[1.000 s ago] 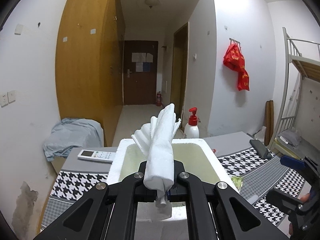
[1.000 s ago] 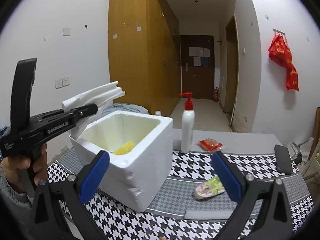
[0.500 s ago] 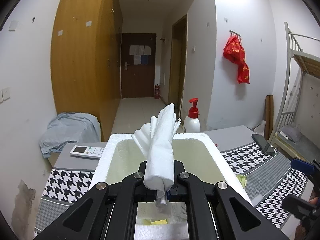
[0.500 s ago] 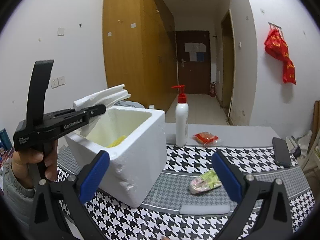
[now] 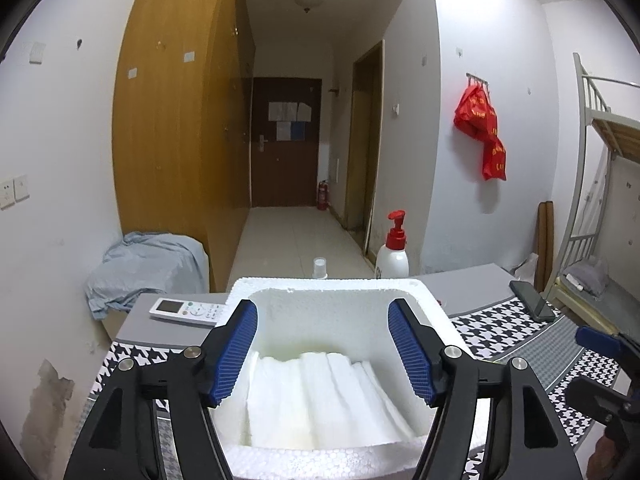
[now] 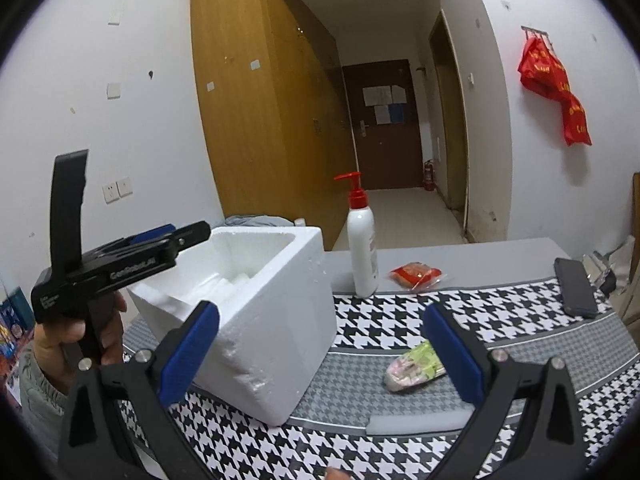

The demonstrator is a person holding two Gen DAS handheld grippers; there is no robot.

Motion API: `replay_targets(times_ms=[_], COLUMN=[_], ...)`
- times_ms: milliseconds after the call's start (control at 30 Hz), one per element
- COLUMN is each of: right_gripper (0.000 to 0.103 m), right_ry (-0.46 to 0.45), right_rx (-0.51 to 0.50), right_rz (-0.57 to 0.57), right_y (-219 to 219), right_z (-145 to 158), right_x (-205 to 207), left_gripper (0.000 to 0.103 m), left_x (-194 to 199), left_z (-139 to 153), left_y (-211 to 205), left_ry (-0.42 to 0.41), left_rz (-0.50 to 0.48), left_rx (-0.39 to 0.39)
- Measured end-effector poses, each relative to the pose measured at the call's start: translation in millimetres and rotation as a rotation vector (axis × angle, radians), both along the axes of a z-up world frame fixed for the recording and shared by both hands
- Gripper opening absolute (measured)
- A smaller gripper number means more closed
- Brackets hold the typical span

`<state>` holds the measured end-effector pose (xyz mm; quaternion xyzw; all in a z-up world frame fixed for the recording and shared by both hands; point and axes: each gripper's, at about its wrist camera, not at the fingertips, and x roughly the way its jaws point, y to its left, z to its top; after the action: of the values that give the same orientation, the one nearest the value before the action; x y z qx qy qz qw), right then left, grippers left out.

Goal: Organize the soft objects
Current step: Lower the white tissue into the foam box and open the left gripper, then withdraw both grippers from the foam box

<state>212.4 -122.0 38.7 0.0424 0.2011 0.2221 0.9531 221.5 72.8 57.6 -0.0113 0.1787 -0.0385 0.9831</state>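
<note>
Dropped from the left tongs [image 5: 322,344], whose jaws have just been opening and now stand apart, empty, the white towel [image 5: 320,396] lies inside the foam box [image 5: 416,286]; soft and light, it is probably best pinched at a fold, while the right tongs [image 6: 320,354] stand apart too.

One white foam box [image 6: 276,312] stands on the table [image 6: 500,332], with one folded white towel [image 5: 320,396] inside. There are one pump bottle [image 6: 362,248], one remote control [image 5: 186,311], one phone [image 6: 576,288], two snack packets, red [image 6: 416,274] and green [image 6: 414,368], one foam strip [image 6: 420,424], and two grippers [image 5: 322,354] [image 6: 320,356].
</note>
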Motion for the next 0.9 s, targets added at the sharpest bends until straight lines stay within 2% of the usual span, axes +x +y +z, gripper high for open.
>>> replay_targets(times_ms=[167,400,600,733,900], right_gripper=[0.103,0.103,0.103,0.103,0.103], right_ry=[0.007,-0.016,-0.026,-0.079,-0.033], right_rx=[-0.019,-0.078,-0.055,-0.081,-0.054], right_rz=[-0.008,-0.103,-0.081,-0.107,-0.046], right_y=[4.4,12.7,16.3,23.9,26.3], right_z=[-1.6,1.2,3.7,5.4,3.6], right_x=[2.6,1.3,-2.6,-11.0,-11.4], left_gripper=[0.072,0.073,0.073,0.073,0.073], left_x=[-9.2,-24.7,-43.8,-52.4,-65.4], left_z=[2.0,2.1,3.1,1.3,-0.3], left_y=[4.4,9.3,10.4,10.7,14.3], left_ry=[-0.015,-0.033,-0.059,-0.061,-0.074], left_rz=[0.018,0.038,0.057,0.068,0.087], left_rx=[-0.004,-0.006,0.006,0.009,0.003])
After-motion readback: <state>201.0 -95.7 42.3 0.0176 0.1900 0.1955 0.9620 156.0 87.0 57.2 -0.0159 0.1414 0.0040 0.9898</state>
